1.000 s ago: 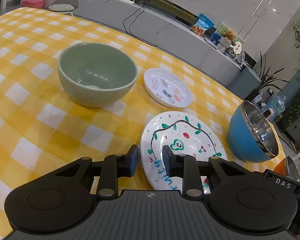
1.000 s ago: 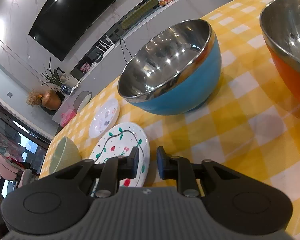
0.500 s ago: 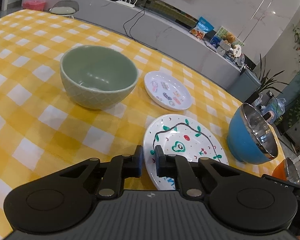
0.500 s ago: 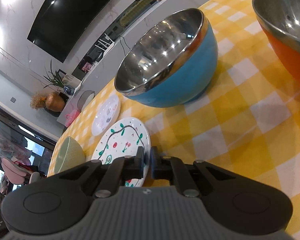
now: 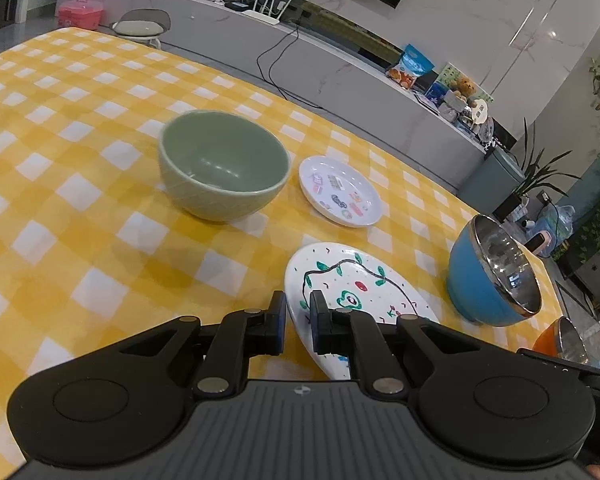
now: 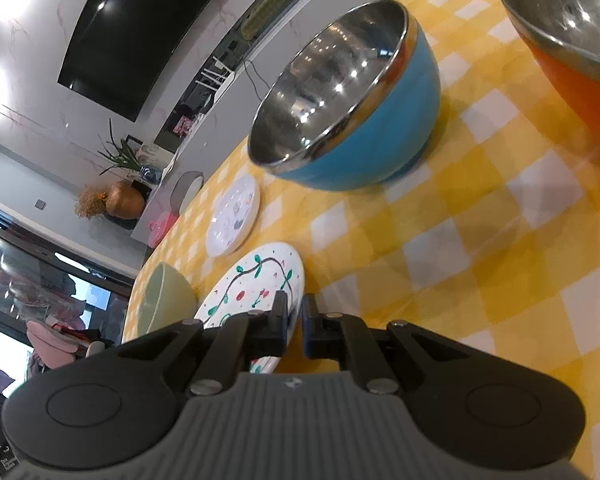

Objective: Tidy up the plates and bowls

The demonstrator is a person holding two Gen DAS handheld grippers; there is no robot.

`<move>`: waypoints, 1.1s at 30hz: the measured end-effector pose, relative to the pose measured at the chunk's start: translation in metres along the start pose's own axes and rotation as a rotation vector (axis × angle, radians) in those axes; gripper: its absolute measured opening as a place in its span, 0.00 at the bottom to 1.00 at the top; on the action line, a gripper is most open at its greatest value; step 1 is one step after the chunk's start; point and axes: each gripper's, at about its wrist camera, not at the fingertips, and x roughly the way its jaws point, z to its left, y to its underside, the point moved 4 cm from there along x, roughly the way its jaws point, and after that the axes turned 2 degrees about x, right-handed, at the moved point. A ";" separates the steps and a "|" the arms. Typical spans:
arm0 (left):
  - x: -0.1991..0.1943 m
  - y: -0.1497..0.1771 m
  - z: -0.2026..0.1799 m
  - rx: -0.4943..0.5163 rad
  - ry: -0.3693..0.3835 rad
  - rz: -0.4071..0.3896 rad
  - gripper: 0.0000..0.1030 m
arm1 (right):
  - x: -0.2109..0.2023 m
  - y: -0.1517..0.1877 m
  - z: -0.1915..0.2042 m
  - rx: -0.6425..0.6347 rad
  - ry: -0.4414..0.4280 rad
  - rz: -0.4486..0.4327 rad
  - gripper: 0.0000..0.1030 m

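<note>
A white painted plate (image 5: 356, 284) with a green vine pattern is gripped on both sides and lifted off the yellow checked table (image 5: 100, 240). My left gripper (image 5: 298, 314) is shut on its left rim. My right gripper (image 6: 294, 312) is shut on its right rim (image 6: 296, 280). A green bowl (image 5: 224, 164) stands to the left, also seen in the right wrist view (image 6: 164, 300). A small white sticker plate (image 5: 340, 192) lies behind the painted plate. A blue steel-lined bowl (image 6: 348, 100) and an orange steel-lined bowl (image 6: 572, 28) stand to the right.
The table edge curves along the far side, with a grey counter (image 5: 340, 52) and a stool (image 5: 140, 26) beyond it. The blue bowl also shows at the right of the left wrist view (image 5: 492, 272), the orange bowl (image 5: 560, 340) beside it.
Both grippers closed from open onto the painted plate's opposite rims. The plate has risen off the table and both views have pulled up and back.
</note>
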 end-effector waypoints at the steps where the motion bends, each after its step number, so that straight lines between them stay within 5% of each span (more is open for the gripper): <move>1: -0.004 0.000 0.001 -0.002 -0.004 -0.001 0.13 | -0.001 0.002 0.001 0.004 -0.004 0.005 0.05; 16: -0.072 0.016 0.017 -0.025 -0.043 -0.043 0.11 | -0.023 0.041 0.025 -0.028 -0.065 0.099 0.06; 33: -0.112 0.049 0.055 -0.096 -0.114 0.009 0.11 | -0.029 0.094 0.050 -0.169 -0.072 0.204 0.06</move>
